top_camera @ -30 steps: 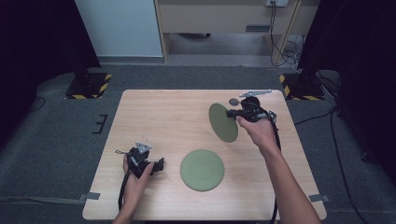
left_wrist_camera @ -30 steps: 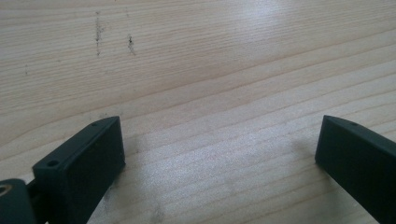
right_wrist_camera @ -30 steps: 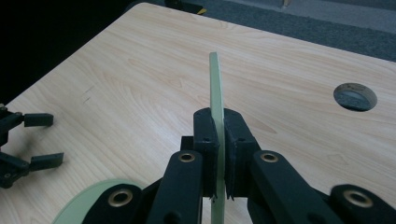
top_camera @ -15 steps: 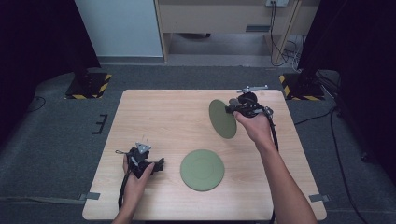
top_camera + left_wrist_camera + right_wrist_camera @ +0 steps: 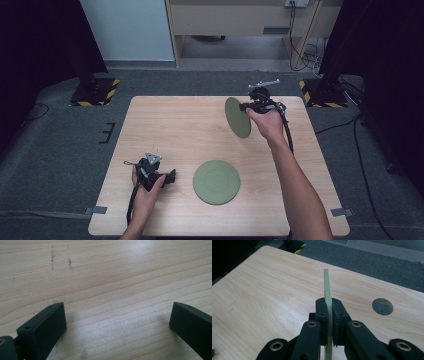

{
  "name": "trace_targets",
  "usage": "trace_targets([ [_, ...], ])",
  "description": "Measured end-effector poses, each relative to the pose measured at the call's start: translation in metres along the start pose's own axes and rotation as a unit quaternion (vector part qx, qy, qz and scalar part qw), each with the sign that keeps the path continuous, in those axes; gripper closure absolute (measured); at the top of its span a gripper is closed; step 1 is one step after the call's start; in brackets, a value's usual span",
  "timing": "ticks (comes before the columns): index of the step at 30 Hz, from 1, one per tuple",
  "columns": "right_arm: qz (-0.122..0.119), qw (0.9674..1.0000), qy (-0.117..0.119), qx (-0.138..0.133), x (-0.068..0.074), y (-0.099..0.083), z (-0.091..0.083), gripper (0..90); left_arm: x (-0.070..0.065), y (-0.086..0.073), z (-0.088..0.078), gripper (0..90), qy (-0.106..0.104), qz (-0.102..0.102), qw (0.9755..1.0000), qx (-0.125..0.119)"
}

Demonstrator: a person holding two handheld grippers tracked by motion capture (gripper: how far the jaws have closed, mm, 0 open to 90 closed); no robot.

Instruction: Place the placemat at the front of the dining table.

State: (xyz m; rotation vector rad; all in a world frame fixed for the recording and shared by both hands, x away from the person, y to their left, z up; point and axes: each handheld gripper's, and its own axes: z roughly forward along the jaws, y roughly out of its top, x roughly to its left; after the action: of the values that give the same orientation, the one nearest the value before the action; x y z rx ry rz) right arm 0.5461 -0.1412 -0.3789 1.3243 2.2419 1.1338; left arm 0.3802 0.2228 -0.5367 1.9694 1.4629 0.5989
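Observation:
A green plate [image 5: 237,117] is held up on its edge above the far right part of the wooden table [image 5: 170,125]. My right gripper [image 5: 246,107] is shut on its rim. In the right gripper view the thin plate edge [image 5: 327,285] rises between the two pads of my right gripper [image 5: 329,311], which press on both sides. A second green plate [image 5: 216,181] lies flat near the front middle. My left gripper [image 5: 169,178] rests low at the front left, just left of that plate. In the left gripper view my left gripper [image 5: 117,322] is open, with bare wood between the jaws.
A round hole [image 5: 382,306] pierces the tabletop near the far right corner. Yellow-and-black striped stand bases [image 5: 95,90] [image 5: 315,92] sit on the grey floor beyond both far corners. A pale cabinet [image 5: 240,20] stands behind the table.
My right hand has carried the upright plate a little toward the table's far edge. The left hand and the flat plate have not moved.

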Motion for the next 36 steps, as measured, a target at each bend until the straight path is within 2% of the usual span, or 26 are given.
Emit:
trace_targets([
  [6, -0.001, 0.9999, -0.007, 0.008, 0.002, 0.005, 0.017, 85.9, 0.0, 0.0, 0.0, 0.0, 0.001, -0.001, 1.0, 0.001],
  [15, -0.006, 0.9998, 0.013, 0.012, 0.023, 0.015, 0.044, 85.9, 0.0, 0.0, 0.0, 0.0, 0.001, 0.0, 1.0, 0.001],
  [18, -0.006, 0.9998, 0.013, 0.016, 0.023, 0.013, 0.048, 85.9, 0.0, 0.0, 0.0, 0.0, 0.001, 0.0, 1.0, 0.001],
  [22, 0.004, 0.9998, 0.01, 0.014, 0.018, 0.01, 0.05, 85.9, 0.0, 0.0, 0.0, 0.0, 0.001, 0.0, 1.0, 0.001],
  [28, 0.022, 0.9997, 0.001, 0.011, 0.001, 0.003, 0.048, 85.8, 0.0, 0.0, 0.0, 0.0, 0.001, 0.0, 1.0, 0.001],
  [32, 0.028, 0.9996, -0.002, 0.009, -0.006, 0.0, 0.047, 85.8, 0.0, 0.0, 0.0, 0.0, 0.001, -0.001, 1.0, 0.001],
  [36, 0.044, 0.999, -0.009, -0.001, -0.018, -0.012, 0.047, 85.8, 0.0, 0.0, 0.0, 0.0, 0.0, -0.001, 1.0, 0.001],
])
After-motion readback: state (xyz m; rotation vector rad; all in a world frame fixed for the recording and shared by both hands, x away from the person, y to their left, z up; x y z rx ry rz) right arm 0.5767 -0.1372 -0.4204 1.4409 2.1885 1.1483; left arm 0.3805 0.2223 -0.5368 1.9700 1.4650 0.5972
